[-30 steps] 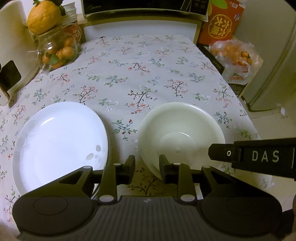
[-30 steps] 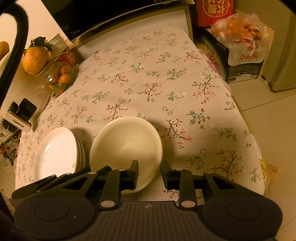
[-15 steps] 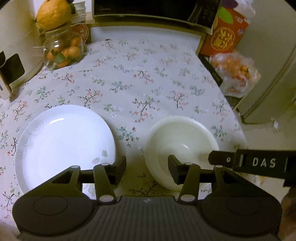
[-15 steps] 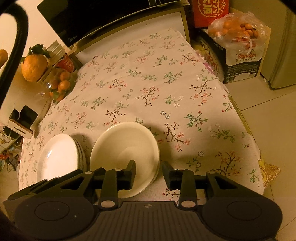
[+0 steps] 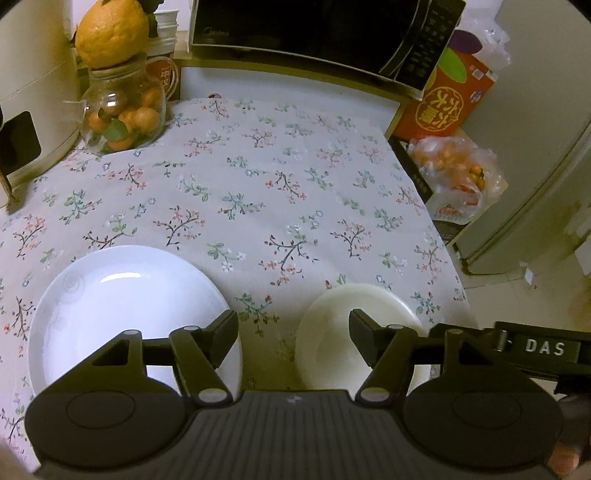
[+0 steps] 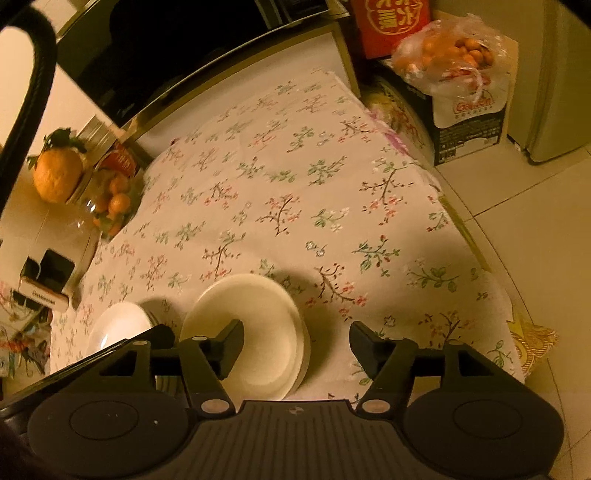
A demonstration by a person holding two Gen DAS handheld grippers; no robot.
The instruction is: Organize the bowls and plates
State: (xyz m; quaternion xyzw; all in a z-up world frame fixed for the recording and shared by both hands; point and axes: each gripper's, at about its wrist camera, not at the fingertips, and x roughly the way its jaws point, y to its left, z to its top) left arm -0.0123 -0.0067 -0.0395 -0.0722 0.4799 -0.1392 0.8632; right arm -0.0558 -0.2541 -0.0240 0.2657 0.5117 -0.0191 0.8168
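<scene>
A white plate (image 5: 122, 302) lies at the near left of the flowered tablecloth (image 5: 258, 192). To its right stands a stack of cream bowls (image 5: 354, 306). My left gripper (image 5: 293, 325) hovers over the gap between plate and bowls, its jaws opening with nothing between them. In the right wrist view the cream bowls (image 6: 266, 314) sit beside stacked white plates (image 6: 118, 325). My right gripper (image 6: 297, 332) hangs above the bowls' right rim, jaws opening, pads touching nothing. Its black body marked DAS (image 5: 543, 349) shows at the left view's right edge.
At the back left stand a glass jar of small oranges (image 5: 122, 114) topped by a big citrus (image 5: 110, 33) and a white appliance (image 5: 33, 110). A microwave (image 5: 314, 33) lines the back. Beyond the table's right edge are a red box (image 5: 447, 99) and bagged oranges (image 5: 450, 170).
Both grippers' jaws have spread apart. Both have drawn back from the bowls, which now look smaller and lower in each view. The plate and bowls have stayed put.
</scene>
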